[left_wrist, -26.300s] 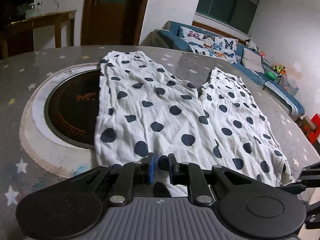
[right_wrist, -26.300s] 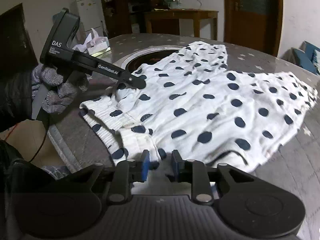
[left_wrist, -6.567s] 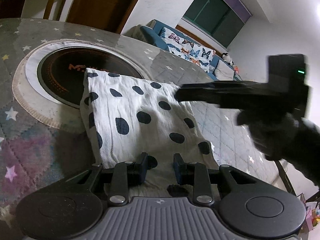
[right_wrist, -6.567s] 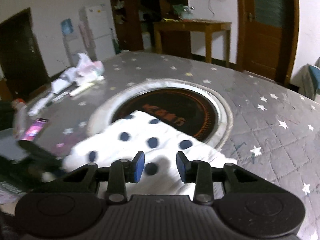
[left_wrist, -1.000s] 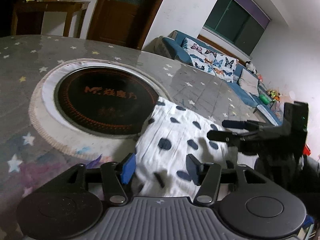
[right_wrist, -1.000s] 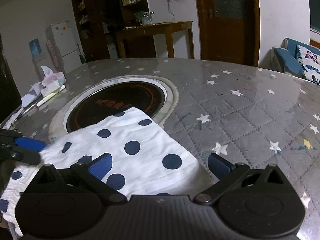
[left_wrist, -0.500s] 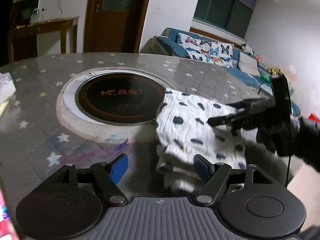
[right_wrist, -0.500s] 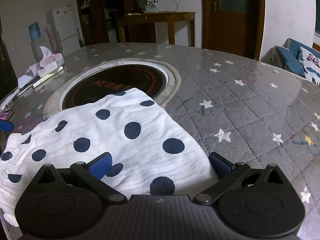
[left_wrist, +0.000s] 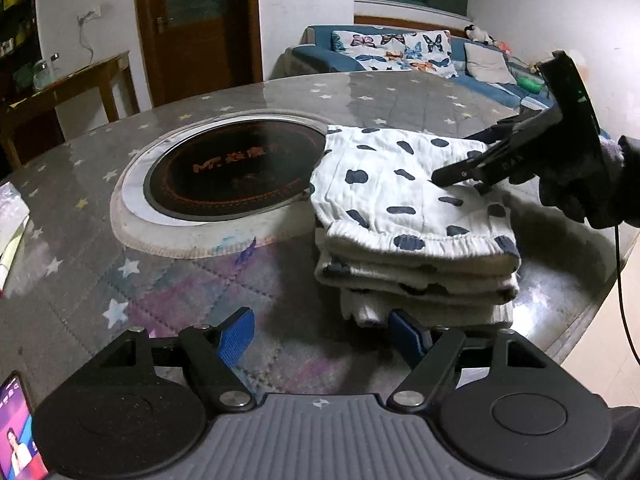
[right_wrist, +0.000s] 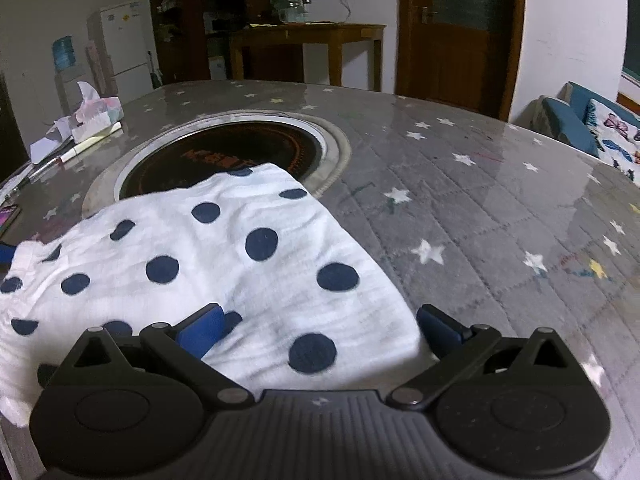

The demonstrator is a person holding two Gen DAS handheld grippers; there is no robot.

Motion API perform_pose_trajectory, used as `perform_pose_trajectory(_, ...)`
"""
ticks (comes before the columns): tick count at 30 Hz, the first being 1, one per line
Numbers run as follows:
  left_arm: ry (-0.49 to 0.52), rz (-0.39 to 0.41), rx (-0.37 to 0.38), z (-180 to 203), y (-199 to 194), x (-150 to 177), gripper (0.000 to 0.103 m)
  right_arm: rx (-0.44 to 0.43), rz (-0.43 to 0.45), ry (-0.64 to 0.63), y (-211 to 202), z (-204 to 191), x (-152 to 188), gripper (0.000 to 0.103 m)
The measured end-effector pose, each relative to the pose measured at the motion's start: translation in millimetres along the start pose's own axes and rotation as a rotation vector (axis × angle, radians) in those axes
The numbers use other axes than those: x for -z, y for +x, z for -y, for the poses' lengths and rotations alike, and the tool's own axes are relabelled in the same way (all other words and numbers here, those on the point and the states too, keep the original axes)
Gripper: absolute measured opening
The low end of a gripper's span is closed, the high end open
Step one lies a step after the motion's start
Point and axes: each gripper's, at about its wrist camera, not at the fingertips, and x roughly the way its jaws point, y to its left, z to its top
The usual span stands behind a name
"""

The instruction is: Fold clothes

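Both tools gape over the folded garment (left_wrist: 404, 200), seemingly near the table (left_wrist: 72, 216) edge.

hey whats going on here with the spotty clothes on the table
A person is folding clothes with a handheld two-finger tool in each hand. The white garment with dark dots lies folded into a layered bundle on the grey star-print table, its far corner overlapping the round black cooktop. The right tool is open, fingers over the top layer; a gloved hand holds it. The left tool is open too, near the bundle's waistband edge, gripping nothing. The fold looks about finished.
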Motion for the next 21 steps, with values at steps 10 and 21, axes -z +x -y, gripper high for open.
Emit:
perform_pose_trajectory(10, 0.033, 0.052, 0.007, -4.2, 38.4, -28.6, 0.067, 0.142, 0.014, 0.125, -34.9, 13.8, 32.3, 0.103)
perform_pose_trajectory(21, 0.077, 0.068, 0.053, 19.8, 96.7, -87.6, 0.047, 0.321, 0.041, 0.293, -71.2, 35.4, 68.9, 0.103)
